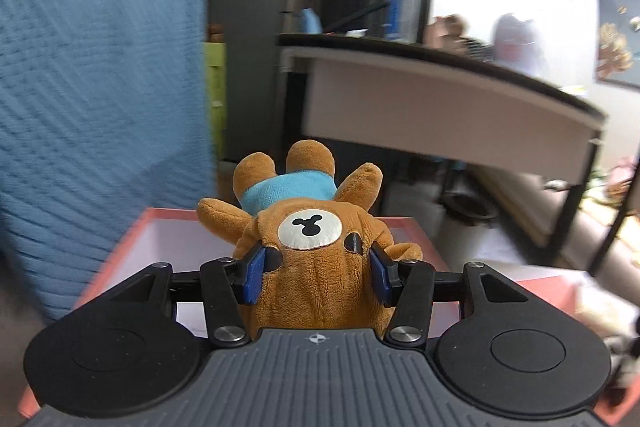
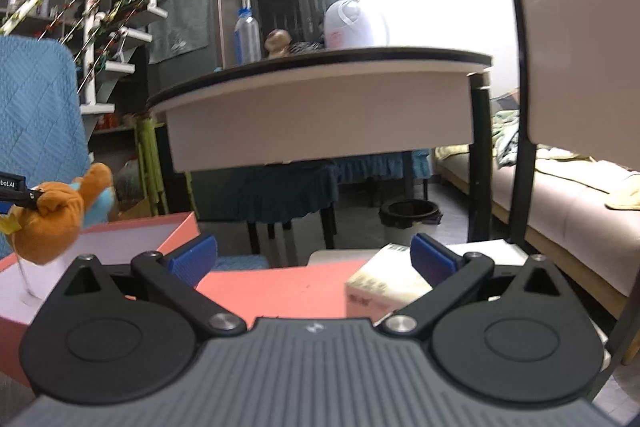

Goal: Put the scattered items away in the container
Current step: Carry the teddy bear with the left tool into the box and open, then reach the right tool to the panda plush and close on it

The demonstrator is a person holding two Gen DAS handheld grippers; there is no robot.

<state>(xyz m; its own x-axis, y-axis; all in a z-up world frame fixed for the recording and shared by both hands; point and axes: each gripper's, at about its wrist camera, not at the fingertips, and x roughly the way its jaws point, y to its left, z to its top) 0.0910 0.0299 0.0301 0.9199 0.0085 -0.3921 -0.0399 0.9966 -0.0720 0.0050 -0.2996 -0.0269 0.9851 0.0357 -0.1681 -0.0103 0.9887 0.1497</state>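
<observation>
The plush bear [image 1: 316,247] is sitting clamped by the head between the blue pads [image 1: 255,277] of the left tool [image 1: 318,277], which is closing on both sides of the face. The bear's long axis is running straight forward from the tool, head at the pads, blue-clad body and legs pointing away. It is hanging above the pink container [image 1: 168,227], whose pale interior is showing directly below and ahead of the toy; the right wrist view is confirming this, with the bear [image 2: 52,219] suspended over the near left wall of the container [image 2: 132,231]. Whether any part of the toy is touching the container floor cannot be told.

The right tool [image 2: 314,259] is standing with its jaws spread wide and nothing between them. A flat pink panel [image 2: 280,291], probably the lid, is lying directly ahead of it, and a small cream box [image 2: 384,287] is resting just beside its right finger, partly behind it.

Judgement: the governing relation is vertical, with the bear over the container opening, so a release by the left tool would deposit it inside. The cream box is lying nearer the right tool than the left. A table [image 2: 320,99] and a blue quilted cover [image 1: 92,47] are standing beyond
</observation>
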